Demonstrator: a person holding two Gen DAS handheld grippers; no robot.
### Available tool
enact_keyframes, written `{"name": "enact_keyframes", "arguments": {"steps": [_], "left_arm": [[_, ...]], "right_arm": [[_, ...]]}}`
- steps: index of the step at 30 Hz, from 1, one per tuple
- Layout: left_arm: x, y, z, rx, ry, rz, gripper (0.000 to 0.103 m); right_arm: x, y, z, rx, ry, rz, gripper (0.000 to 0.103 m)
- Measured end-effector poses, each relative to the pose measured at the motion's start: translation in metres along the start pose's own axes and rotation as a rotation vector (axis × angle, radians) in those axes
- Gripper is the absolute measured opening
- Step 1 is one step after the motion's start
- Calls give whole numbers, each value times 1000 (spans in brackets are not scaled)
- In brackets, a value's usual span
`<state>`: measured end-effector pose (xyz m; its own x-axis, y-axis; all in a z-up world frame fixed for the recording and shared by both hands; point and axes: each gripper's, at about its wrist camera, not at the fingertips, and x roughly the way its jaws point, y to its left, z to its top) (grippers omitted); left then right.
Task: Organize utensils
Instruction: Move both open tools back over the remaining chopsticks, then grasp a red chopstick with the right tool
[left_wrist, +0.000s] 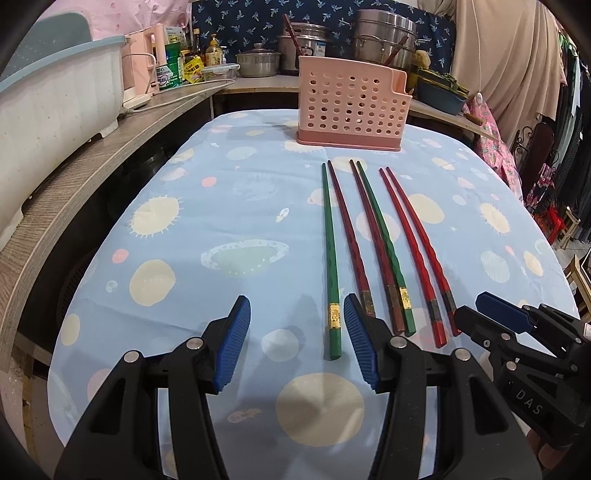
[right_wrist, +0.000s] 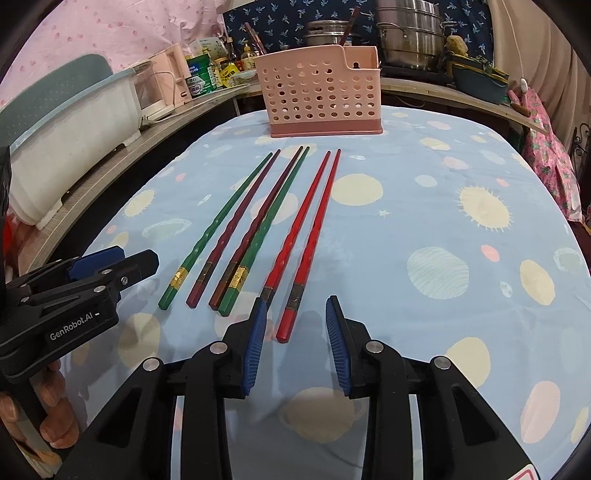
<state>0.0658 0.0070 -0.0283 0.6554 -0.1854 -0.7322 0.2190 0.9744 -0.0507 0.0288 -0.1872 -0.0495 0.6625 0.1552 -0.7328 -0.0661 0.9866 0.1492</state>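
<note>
Several chopsticks lie side by side on the blue planet-print tablecloth (left_wrist: 221, 229), tips toward a pink perforated holder (left_wrist: 351, 107) (right_wrist: 317, 99) at the far end. My left gripper (left_wrist: 295, 317) stands open just above the cloth, with the butt of the leftmost green chopstick (left_wrist: 330, 258) between its blue pads, close to the right pad and untouched. My right gripper (right_wrist: 295, 314) is also open, and the butt of the rightmost red chopstick (right_wrist: 314, 229) lies in its gap with space on both sides. Each gripper shows in the other's view: right (left_wrist: 495, 317), left (right_wrist: 110, 266).
A white tub with a blue rim (left_wrist: 55, 99) sits on the wooden counter (left_wrist: 92, 177) to the left. A pink kettle (left_wrist: 144, 70), bottles and steel pots (left_wrist: 384, 37) crowd the back shelf. A hand (right_wrist: 51, 406) holds the left gripper's handle.
</note>
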Motion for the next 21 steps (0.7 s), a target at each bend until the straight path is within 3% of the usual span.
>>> {"name": "enact_keyframes", "arguments": {"steps": [21], "left_arm": [[10, -1, -4, 2, 31, -20, 50]], "right_arm": [[16, 2, 3, -9, 40, -36, 10]]}}
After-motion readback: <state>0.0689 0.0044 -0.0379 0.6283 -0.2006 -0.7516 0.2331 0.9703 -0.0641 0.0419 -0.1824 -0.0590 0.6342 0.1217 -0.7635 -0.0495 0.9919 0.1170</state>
